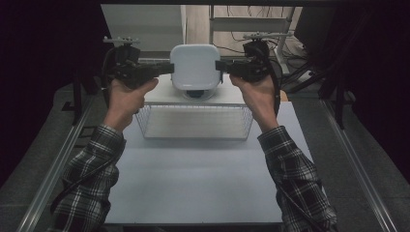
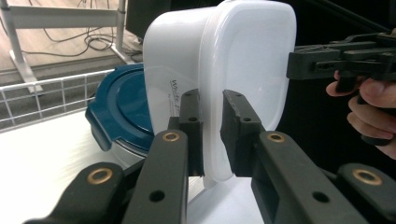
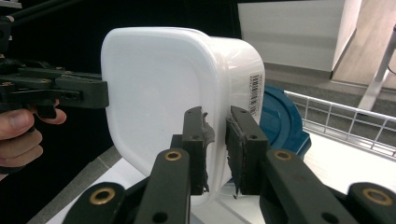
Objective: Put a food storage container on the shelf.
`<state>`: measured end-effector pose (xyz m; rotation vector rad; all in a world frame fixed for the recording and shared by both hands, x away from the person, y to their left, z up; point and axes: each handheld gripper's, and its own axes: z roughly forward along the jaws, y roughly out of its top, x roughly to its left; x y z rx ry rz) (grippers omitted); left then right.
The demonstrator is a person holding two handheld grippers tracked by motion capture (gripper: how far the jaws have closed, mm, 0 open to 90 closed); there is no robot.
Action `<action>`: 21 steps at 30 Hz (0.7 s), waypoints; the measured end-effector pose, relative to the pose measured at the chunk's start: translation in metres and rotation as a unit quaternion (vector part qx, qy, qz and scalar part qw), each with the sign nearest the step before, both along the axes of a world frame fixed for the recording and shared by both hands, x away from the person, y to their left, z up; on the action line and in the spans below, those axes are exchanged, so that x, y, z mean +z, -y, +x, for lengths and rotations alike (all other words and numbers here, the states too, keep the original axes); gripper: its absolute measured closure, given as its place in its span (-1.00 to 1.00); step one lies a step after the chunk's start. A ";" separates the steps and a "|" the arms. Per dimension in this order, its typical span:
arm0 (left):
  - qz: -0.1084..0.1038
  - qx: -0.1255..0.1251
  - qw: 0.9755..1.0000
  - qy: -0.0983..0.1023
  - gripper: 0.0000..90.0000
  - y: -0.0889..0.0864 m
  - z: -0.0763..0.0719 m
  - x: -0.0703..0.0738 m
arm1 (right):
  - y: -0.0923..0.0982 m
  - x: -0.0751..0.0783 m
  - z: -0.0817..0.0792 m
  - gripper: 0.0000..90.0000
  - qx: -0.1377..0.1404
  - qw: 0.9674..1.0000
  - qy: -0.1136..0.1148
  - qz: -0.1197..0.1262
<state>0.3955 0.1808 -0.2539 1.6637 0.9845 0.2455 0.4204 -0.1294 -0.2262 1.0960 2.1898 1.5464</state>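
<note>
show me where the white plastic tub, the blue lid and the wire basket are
white plastic tub (image 1: pixel 195 65): high view, on its flat base turned toward the camera.
blue lid (image 2: pixel 123 109): left gripper view, on its domed top.
wire basket (image 1: pixel 195 137): high view, on its near rim.

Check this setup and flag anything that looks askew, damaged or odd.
One oddity: on the right gripper, grey padding peels off the inner face of one jaw, ragged against the rim of the white plastic container. The left gripper clamps the opposite rim. The blue-lidded container beneath looks normal.
</note>
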 end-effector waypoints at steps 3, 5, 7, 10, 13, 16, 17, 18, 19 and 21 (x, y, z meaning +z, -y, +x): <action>0.005 0.009 1.000 0.004 0.68 0.000 0.004 -0.001 | -0.003 0.000 0.005 0.71 0.000 1.000 -0.004 -0.002; 0.010 0.012 1.000 0.005 0.64 0.000 0.007 -0.001 | -0.005 0.001 0.008 0.69 0.001 1.000 -0.007 0.000; 0.014 0.015 1.000 0.003 0.59 0.002 0.010 0.000 | -0.007 0.002 0.010 0.64 -0.004 1.000 -0.008 -0.002; 0.015 0.019 1.000 0.001 0.53 0.004 0.016 0.001 | -0.010 0.002 0.015 0.55 -0.013 1.000 -0.009 -0.004; 0.017 0.026 1.000 -0.002 0.49 0.008 0.021 0.001 | -0.013 0.001 0.022 0.49 -0.025 1.000 -0.013 -0.008; 0.018 0.030 0.999 -0.005 0.45 0.010 0.026 0.003 | -0.014 -0.002 0.028 0.41 -0.030 0.999 -0.018 -0.006; 0.019 0.032 0.999 -0.006 0.43 0.011 0.027 0.003 | -0.014 -0.003 0.030 0.39 -0.030 0.999 -0.021 -0.003; 0.021 0.033 0.999 -0.006 0.41 0.011 0.029 0.003 | -0.015 -0.004 0.032 0.37 -0.030 0.999 -0.022 -0.002; 0.019 0.034 0.999 -0.007 0.39 0.012 0.030 0.003 | -0.015 -0.004 0.034 0.35 -0.031 0.999 -0.023 -0.002; 0.016 0.036 0.999 -0.010 0.36 0.012 0.033 0.002 | -0.017 -0.005 0.036 0.31 -0.033 0.999 -0.023 -0.002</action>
